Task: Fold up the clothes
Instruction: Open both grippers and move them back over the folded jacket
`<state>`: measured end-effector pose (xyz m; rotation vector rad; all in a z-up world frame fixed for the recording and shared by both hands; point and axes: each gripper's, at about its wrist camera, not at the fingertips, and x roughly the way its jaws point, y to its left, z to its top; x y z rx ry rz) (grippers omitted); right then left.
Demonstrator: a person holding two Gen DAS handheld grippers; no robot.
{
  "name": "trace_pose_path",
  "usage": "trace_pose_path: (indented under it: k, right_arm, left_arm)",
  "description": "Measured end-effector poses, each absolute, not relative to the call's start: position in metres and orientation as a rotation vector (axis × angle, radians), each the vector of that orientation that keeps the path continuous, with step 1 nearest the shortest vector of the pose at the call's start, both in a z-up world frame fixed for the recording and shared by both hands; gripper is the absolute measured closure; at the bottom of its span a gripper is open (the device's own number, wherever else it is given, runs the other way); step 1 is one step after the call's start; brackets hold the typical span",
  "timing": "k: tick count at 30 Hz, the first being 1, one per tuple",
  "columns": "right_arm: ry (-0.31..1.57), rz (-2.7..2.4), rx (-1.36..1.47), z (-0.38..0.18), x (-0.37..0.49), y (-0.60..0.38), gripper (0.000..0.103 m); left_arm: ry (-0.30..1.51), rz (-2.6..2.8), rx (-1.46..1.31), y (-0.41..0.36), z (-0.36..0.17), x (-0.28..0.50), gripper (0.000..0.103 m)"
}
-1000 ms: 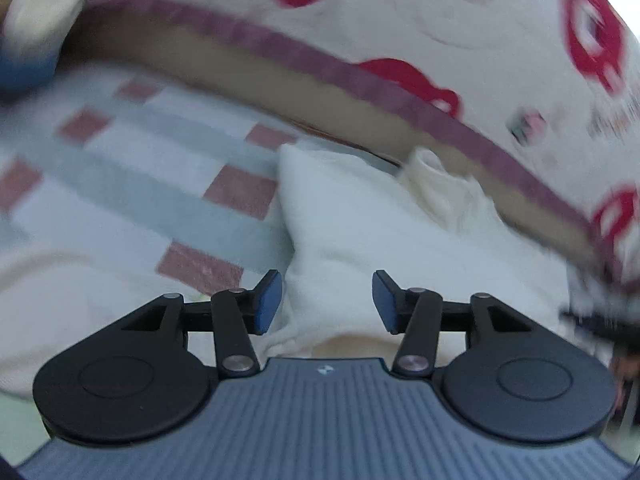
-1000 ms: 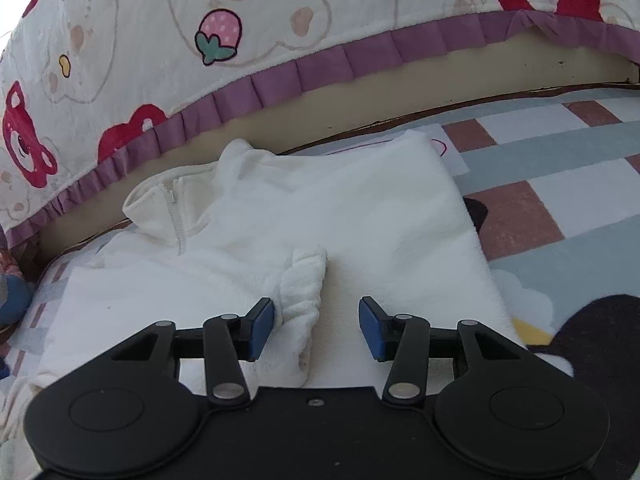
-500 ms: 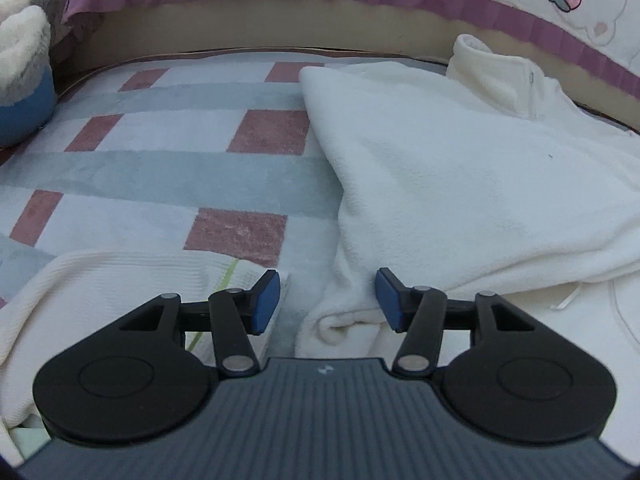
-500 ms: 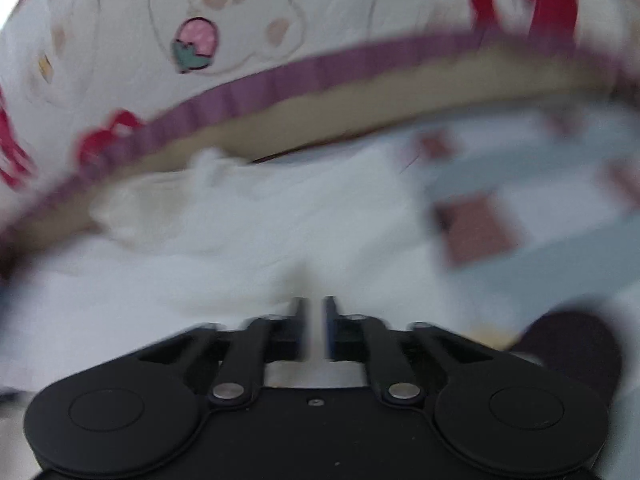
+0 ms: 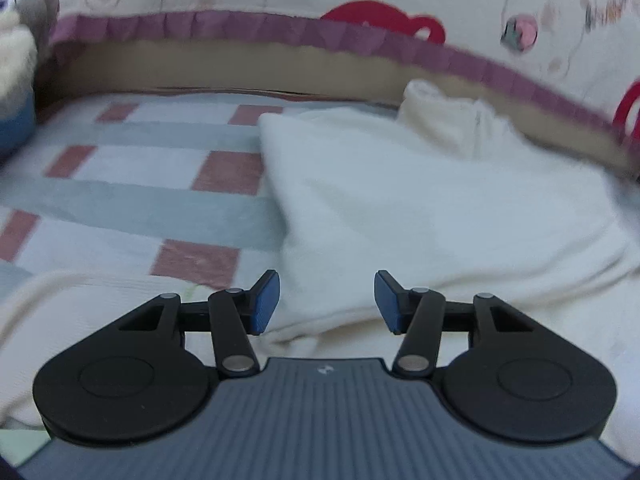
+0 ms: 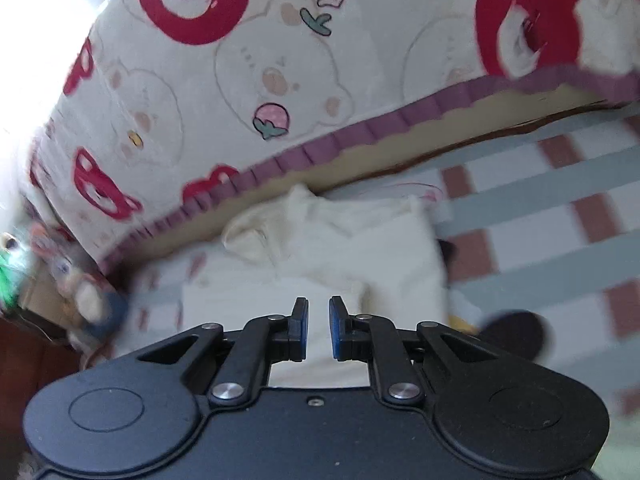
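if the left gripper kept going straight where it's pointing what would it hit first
Most likely the white garment: the left gripper is open with the fleece's near edge between and just beyond its fingers. Depth is hard to judge in this blurred view.

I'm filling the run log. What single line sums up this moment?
task: fold clothes | white garment: on checked mat | left tongs: closing, empty | right tongs: opening, empty

Fleece garment [image 5: 440,216] soft, fluffy; checked rug [image 5: 132,196] matt cloth; bedcover [image 6: 280,64] plush.

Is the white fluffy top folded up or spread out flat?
Partly folded: the white top has one side and a sleeve doubled over its body.
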<state>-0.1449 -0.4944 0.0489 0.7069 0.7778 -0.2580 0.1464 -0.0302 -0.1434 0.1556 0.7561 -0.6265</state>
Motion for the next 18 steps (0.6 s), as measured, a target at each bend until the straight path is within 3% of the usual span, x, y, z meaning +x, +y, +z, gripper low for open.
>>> trace_pose_path:
  k: [4,7,10,14,18]
  right_arm:
    - [0.784,-0.264,0.610,0.133,-0.162,-0.476,0.087]
    - [0.755,-0.267,0.579,0.186,-0.177,-0.465,0.087]
    - [0.726,-0.277,0.567,0.220,-0.193,-0.453,0.087]
    - [0.663,-0.291,0.574,0.250,-0.228,-0.424,0.084]
    - [0.648,-0.303,0.534,0.258,-0.251,-0.404,0.081]
  left_arm:
    - [0.623,-0.644,0.080,-0.013,-0.128,0.146,0.053]
    - [0.630,-0.629,0.054,-0.002,-0.129,0.146,0.053]
    - [0.692,-0.623,0.034,0.004,-0.135,0.147,0.054]
    - [0.593,-0.562,0.091,0.003,-0.125,0.146,0.053]
    - [0.626,-0.548,0.069,0.008,-0.124,0.157,0.051]
